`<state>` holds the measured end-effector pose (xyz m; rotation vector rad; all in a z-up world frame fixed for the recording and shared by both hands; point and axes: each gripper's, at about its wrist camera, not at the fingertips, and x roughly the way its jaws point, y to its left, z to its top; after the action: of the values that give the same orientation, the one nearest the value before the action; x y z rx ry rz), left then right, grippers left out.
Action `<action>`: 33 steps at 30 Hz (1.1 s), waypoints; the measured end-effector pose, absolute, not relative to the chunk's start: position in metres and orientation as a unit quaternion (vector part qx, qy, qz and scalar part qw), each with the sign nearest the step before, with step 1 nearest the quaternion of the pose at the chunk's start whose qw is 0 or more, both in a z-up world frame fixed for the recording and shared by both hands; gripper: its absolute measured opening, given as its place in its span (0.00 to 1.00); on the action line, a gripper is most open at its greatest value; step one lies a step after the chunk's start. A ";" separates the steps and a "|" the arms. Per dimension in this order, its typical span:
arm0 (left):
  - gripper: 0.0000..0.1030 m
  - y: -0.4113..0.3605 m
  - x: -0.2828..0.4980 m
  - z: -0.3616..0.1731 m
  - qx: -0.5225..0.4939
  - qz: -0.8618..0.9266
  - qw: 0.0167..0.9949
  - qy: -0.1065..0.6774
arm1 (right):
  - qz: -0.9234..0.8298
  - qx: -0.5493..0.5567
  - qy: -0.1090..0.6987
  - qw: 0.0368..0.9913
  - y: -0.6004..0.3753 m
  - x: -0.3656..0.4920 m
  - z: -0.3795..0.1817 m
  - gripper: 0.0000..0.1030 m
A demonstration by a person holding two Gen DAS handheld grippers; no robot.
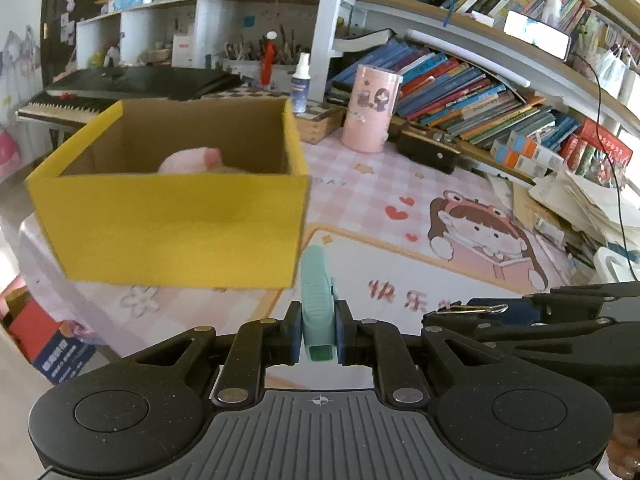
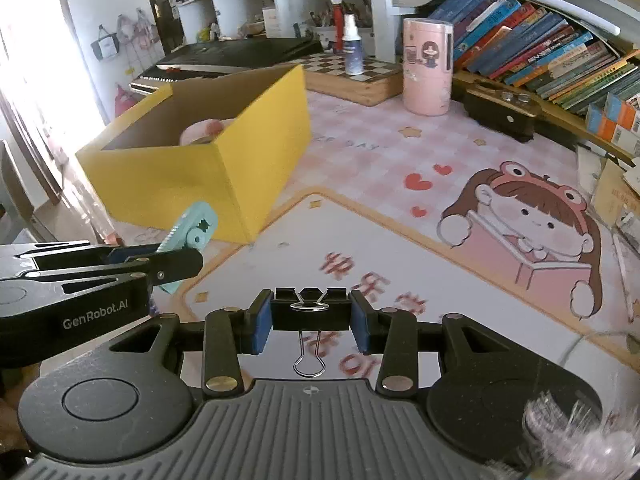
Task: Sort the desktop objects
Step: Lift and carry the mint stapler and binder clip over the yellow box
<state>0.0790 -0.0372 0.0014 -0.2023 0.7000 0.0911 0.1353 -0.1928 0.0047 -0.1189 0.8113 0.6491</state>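
Observation:
My left gripper [image 1: 317,330] is shut on a mint-green correction tape dispenser [image 1: 317,300] and holds it above the desk mat, just right of the near corner of a yellow cardboard box [image 1: 172,216]. The dispenser also shows in the right wrist view [image 2: 192,232], close to the box [image 2: 224,160]. Something pink [image 1: 192,160] lies inside the box. My right gripper [image 2: 311,320] is shut on a black binder clip [image 2: 310,312] with its wire handles hanging down, held over the mat. In the left wrist view the right gripper [image 1: 476,311] sits beside mine at the right.
A pink cartoon desk mat [image 2: 400,216] covers the desk. A pink cylinder container [image 2: 427,66], a spray bottle [image 2: 352,46] on a chessboard box [image 2: 360,76], and a black case [image 2: 504,114] stand at the back. Leaning books [image 2: 540,48] line the right. A keyboard [image 2: 224,60] lies behind the box.

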 end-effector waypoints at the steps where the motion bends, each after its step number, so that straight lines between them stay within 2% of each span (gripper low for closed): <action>1: 0.14 -0.034 0.074 0.001 -0.099 0.044 0.933 0.343 | 0.310 -0.057 0.387 0.867 -0.189 0.129 0.005 0.36; 19: 0.14 0.027 -0.008 0.005 -0.101 0.051 0.937 0.331 | 0.319 -0.067 0.381 0.865 -0.124 0.042 0.008 0.36; 33: 0.14 0.061 -0.042 0.010 -0.108 0.069 0.942 0.311 | 0.336 -0.075 0.375 0.861 -0.087 0.013 0.010 0.36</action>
<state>-0.0424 0.0607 0.0096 -0.2203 0.6349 0.1411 0.0129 -0.0872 0.0095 -0.1578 0.7865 0.7052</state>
